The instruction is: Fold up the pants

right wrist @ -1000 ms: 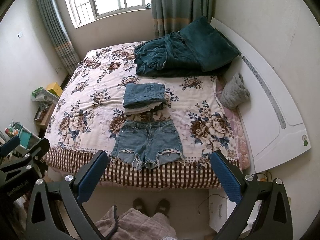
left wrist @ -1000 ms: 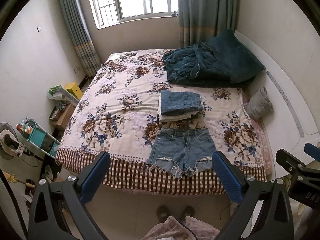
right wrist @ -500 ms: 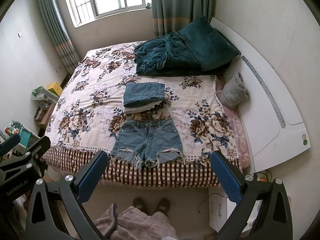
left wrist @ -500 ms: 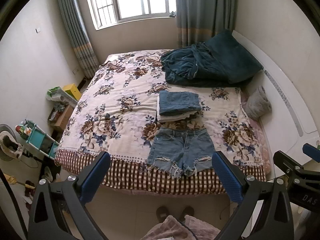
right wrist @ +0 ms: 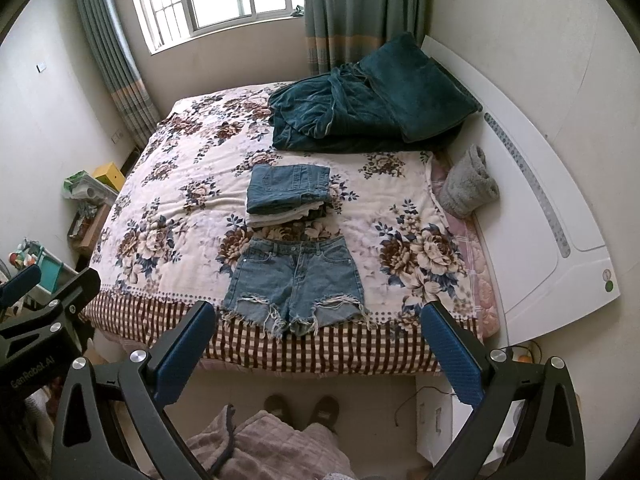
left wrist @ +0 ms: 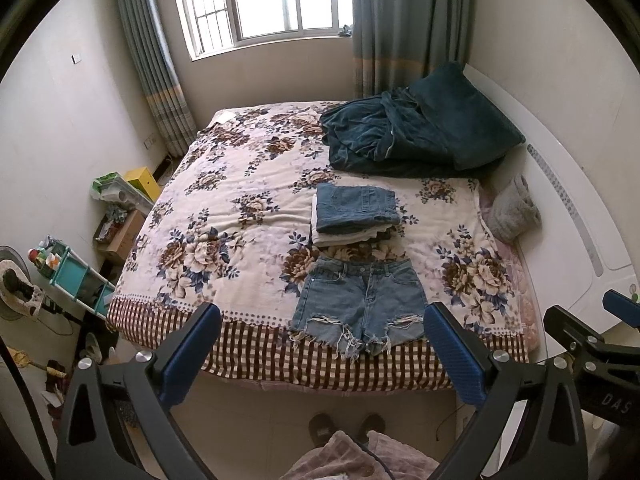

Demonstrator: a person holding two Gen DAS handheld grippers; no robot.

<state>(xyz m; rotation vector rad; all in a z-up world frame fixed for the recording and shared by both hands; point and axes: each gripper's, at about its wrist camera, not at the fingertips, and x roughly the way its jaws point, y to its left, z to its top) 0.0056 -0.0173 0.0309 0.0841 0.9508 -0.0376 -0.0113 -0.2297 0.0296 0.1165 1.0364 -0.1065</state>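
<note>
Light blue frayed denim shorts (left wrist: 360, 300) lie flat, waistband away from me, at the near edge of the floral bed (left wrist: 240, 216); they also show in the right wrist view (right wrist: 296, 284). Just behind them sits a stack of folded clothes (left wrist: 354, 216) topped by folded jeans (right wrist: 288, 192). My left gripper (left wrist: 320, 356) is open and empty, held well above the floor in front of the bed. My right gripper (right wrist: 316, 354) is open and empty too, beside it to the right.
A dark teal blanket heap (left wrist: 416, 132) lies at the bed's far right. A grey rolled towel (right wrist: 468, 188) rests by the white headboard (right wrist: 540, 216). Boxes and a small teal shelf (left wrist: 76, 276) stand on the floor at left. The person's slippered feet (left wrist: 346, 426) are below.
Both grippers have shifted slightly; the bed and shorts sit a little higher in each view. Nothing on the bed has moved.
</note>
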